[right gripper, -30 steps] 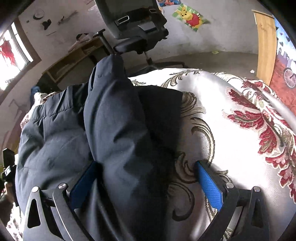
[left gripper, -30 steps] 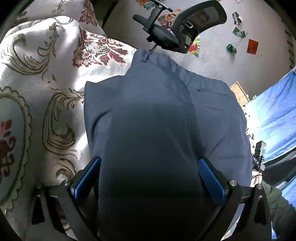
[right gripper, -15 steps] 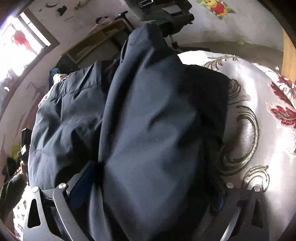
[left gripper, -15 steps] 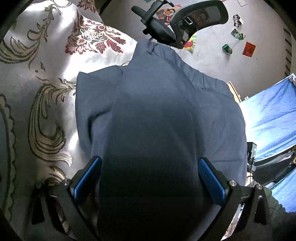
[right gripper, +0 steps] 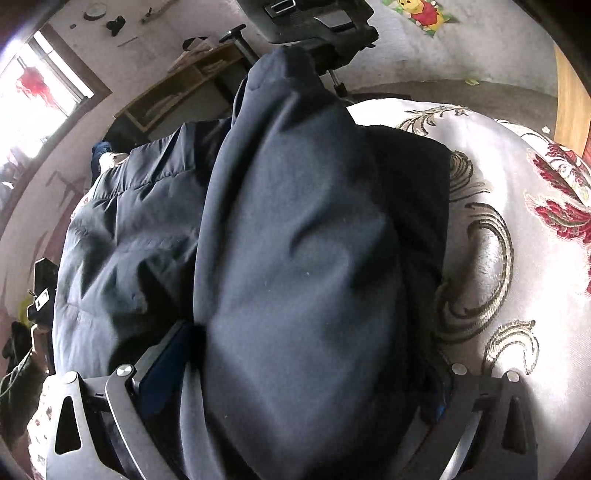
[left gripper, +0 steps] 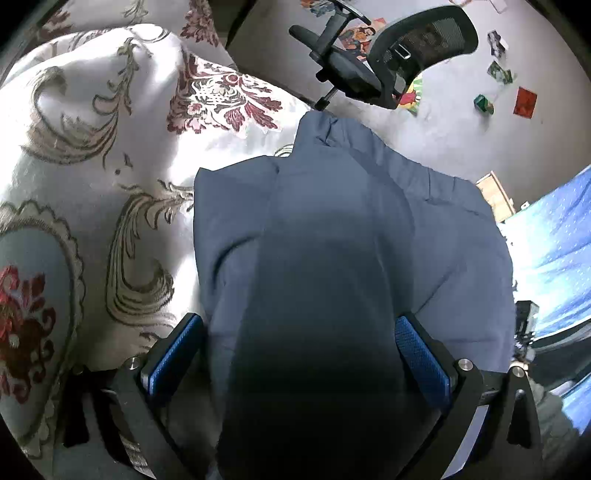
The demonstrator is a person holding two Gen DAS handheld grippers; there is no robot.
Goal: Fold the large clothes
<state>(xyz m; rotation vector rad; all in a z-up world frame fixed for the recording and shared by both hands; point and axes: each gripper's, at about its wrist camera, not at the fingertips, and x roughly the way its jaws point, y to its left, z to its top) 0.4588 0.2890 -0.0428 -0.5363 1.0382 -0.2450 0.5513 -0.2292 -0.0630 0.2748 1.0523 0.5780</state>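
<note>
A large dark blue padded jacket (left gripper: 332, 240) lies on a white bedspread (left gripper: 92, 155) with gold and red floral patterns. My left gripper (left gripper: 295, 350) stands wide open, its blue pads on either side of a thick fold of the jacket that bulges up between them. In the right wrist view the jacket (right gripper: 295, 258) is bunched into a tall ridge between the fingers of my right gripper (right gripper: 303, 373), which is also wide open; the cloth hides most of its right pad.
A black mesh office chair (left gripper: 388, 55) stands just beyond the bed; it also shows in the right wrist view (right gripper: 314, 22). A blue sheet (left gripper: 554, 229) is at the right. A wooden shelf (right gripper: 177, 92) and a bright window (right gripper: 33, 96) are at the far left.
Both grippers stay open around the jacket. The left view has shifted slightly across the bedspread. The right gripper has pushed further into the jacket, so the ridge now covers its right pad.
</note>
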